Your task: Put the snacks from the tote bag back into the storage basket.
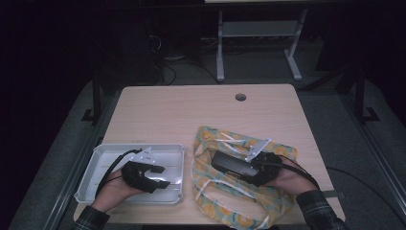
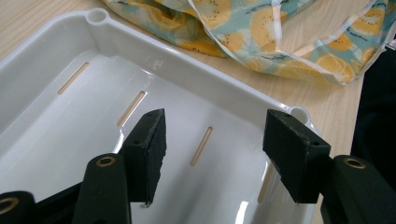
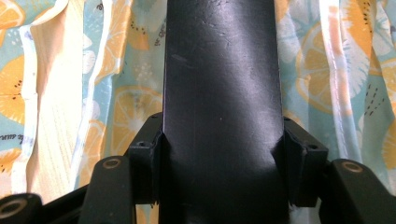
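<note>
A long flat black box (image 1: 232, 164) (image 3: 223, 70) lies over a yellow and teal citrus-print cloth bag (image 1: 225, 191) (image 3: 116, 93) at the table's front right. My right gripper (image 1: 253, 171) (image 3: 223, 163) is shut on the box's near end, with a pad pressed against each side. At the front left stands a white slotted tray (image 1: 110, 153) (image 2: 210, 79). My left gripper (image 1: 163, 176) (image 2: 215, 149) hangs open just over the tray's right part, nothing between its jaws. In the left gripper view the bag (image 2: 243, 32) lies beyond the tray's rim.
The pale wooden table (image 1: 167, 110) has a round cable hole (image 1: 241, 97) near its far edge. Behind the table a grey metal frame (image 1: 258, 28) and some cables stand on the dark floor.
</note>
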Demonstrator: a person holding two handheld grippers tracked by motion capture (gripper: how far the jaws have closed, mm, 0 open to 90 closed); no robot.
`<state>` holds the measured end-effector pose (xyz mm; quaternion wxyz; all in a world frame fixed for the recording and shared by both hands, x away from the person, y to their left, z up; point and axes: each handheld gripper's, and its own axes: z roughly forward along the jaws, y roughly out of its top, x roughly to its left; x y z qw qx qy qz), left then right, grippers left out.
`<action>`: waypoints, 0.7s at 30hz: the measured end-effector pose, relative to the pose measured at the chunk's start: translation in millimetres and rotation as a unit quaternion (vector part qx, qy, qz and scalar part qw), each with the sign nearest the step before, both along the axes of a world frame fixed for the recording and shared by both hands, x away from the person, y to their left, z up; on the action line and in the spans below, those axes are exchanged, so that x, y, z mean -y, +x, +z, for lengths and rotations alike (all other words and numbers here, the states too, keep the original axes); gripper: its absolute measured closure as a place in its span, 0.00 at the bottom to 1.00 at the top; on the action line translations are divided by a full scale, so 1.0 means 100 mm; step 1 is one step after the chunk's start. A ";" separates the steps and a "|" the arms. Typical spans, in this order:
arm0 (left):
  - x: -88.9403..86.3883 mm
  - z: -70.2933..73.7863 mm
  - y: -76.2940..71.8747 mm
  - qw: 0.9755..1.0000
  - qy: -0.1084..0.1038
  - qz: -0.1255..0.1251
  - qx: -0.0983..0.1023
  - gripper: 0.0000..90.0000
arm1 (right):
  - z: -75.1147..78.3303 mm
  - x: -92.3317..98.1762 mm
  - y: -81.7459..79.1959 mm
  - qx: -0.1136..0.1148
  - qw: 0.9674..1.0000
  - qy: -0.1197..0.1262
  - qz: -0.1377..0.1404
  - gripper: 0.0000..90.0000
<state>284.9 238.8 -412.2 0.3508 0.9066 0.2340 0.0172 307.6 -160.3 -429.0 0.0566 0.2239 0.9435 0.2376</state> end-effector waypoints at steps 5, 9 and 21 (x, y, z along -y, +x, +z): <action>-0.01 0.00 0.00 1.000 -0.001 0.000 0.000 0.44 | 0.03 0.01 -0.01 0.001 1.000 0.005 0.005 0.46; 0.00 0.00 0.00 1.000 -0.002 0.000 0.000 0.44 | 0.10 0.04 -0.03 0.001 1.000 0.019 0.002 0.46; 0.00 0.00 0.00 1.000 0.000 0.000 0.001 0.44 | 0.25 0.10 -0.05 0.014 0.999 0.045 0.002 0.46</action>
